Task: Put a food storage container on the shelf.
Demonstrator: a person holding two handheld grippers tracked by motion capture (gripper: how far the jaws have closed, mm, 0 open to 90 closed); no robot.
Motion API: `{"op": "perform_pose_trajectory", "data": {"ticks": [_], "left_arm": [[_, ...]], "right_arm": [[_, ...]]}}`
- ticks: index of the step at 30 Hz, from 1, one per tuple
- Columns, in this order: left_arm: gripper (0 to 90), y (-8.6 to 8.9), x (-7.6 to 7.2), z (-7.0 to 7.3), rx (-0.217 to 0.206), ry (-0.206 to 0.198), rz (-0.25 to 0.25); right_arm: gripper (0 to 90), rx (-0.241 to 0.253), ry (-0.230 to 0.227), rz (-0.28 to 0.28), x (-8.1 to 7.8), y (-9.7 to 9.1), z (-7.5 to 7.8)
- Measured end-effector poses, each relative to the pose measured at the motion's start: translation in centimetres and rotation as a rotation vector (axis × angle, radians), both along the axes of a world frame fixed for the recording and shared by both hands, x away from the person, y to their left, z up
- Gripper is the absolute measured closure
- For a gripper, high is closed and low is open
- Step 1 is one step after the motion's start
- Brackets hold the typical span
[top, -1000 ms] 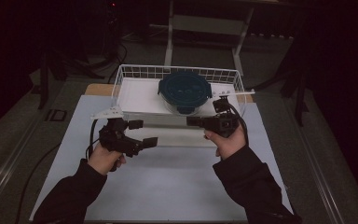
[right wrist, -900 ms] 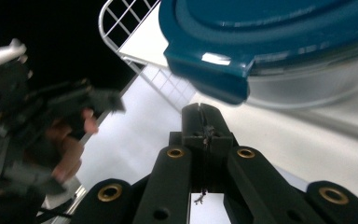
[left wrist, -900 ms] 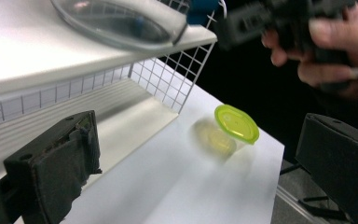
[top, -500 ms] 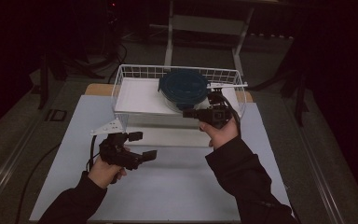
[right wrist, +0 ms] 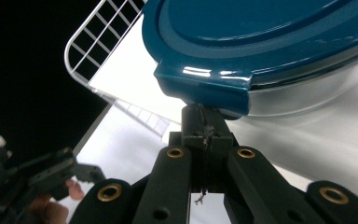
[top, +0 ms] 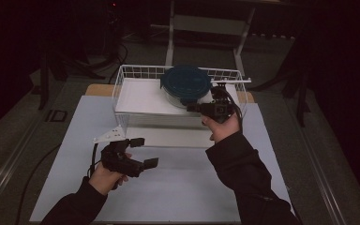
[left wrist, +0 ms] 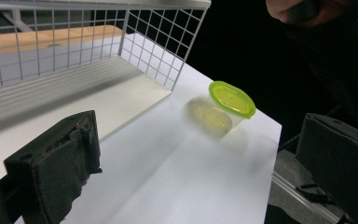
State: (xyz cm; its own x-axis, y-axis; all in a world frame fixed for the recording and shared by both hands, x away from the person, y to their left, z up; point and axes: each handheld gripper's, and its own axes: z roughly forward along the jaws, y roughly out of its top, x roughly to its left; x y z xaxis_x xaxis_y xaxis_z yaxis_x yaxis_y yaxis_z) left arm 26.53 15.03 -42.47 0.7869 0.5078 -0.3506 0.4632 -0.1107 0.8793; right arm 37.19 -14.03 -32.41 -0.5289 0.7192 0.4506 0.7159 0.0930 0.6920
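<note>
My right gripper [right wrist: 204,140], jaws pressed together on nothing, sits under the tab of the blue lid [top: 185,79]; its container stands in the wire basket [top: 122,89] at the worktop's [top: 178,187] far edge, right end. Lift gently at the tab. Left gripper [top: 143,152] hangs open, empty, near the front-left edge.

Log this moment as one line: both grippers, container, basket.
right gripper: shut, tips under lid tab of blue-lidded container | container: in wire basket | left gripper: open, nothing held, above table
</note>
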Motion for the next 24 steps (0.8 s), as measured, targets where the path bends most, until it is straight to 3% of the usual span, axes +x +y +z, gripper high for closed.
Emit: {"op": "perform_pose_trajectory", "data": {"ticks": [4,9,13,16,20,22,24], "left_arm": [[0.0,-0.1,-0.2,-0.4,0.009,0.01,-0.012],[0.0,0.2,-0.6,-1.2,0.005,0.016,-0.021],[0.0,0.6,-1.2,-1.8,0.015,0.005,-0.02],[0.0,1.1,-1.7,-2.4,0.014,-0.006,-0.016],[0.0,1.6,-2.6,-3.2,0.014,-0.029,0.002],[0.0,1.9,-3.1,-3.6,0.017,-0.035,0.005],[0.0,2.2,-3.3,-3.9,0.011,-0.023,-0.008]], "right_arm": [[89.2,0.0,-0.005,0.006,0.0,0.1,0.0],[81.9,0.013,-0.011,0.035,-0.4,0.1,-0.3],[68.4,0.016,-0.042,0.078,-1.7,-0.2,-0.7],[52.5,0.044,-0.084,0.127,-2.8,-0.9,-1.4],[31.0,0.054,-0.117,0.143,-4.4,-2.3,-2.5],[26.0,0.063,-0.12,0.156,-5.0,-2.9,-3.0],[22.4,0.103,-0.108,0.179,-5.5,-3.7,-3.8]]}}
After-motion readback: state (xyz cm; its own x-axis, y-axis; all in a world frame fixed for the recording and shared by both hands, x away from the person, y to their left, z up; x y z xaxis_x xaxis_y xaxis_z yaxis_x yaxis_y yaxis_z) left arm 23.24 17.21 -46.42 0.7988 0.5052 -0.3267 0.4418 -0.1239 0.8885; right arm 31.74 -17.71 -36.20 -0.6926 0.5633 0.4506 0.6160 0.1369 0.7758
